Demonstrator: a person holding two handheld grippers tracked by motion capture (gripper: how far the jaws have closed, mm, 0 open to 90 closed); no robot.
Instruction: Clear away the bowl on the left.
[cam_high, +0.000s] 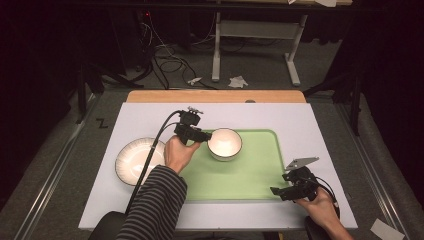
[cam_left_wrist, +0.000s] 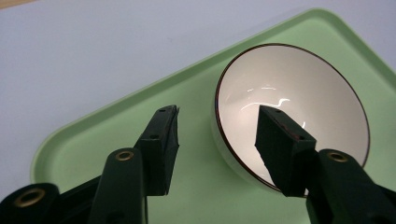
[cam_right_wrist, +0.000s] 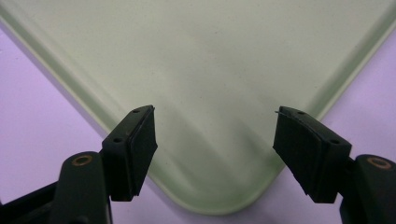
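A white bowl (cam_high: 224, 143) with a dark rim stands upright in the far left part of a light green tray (cam_high: 250, 175). My left gripper (cam_high: 205, 135) is open at the bowl's left rim. In the left gripper view the open left gripper (cam_left_wrist: 217, 121) straddles the rim of the bowl (cam_left_wrist: 299, 84): one jaw is over the tray (cam_left_wrist: 116, 135) outside it, the other over its inside. My right gripper (cam_high: 276, 191) hangs open at the tray's near right corner. The right gripper view shows the right gripper (cam_right_wrist: 212, 121) with the tray's corner (cam_right_wrist: 210, 70) between its jaws.
A white ribbed plate (cam_high: 131, 162) lies on the pale table mat (cam_high: 280, 112) left of the tray, partly behind the left forearm. A wooden edge (cam_high: 215, 96) runs along the table's far side. Cables and a stand are on the floor beyond.
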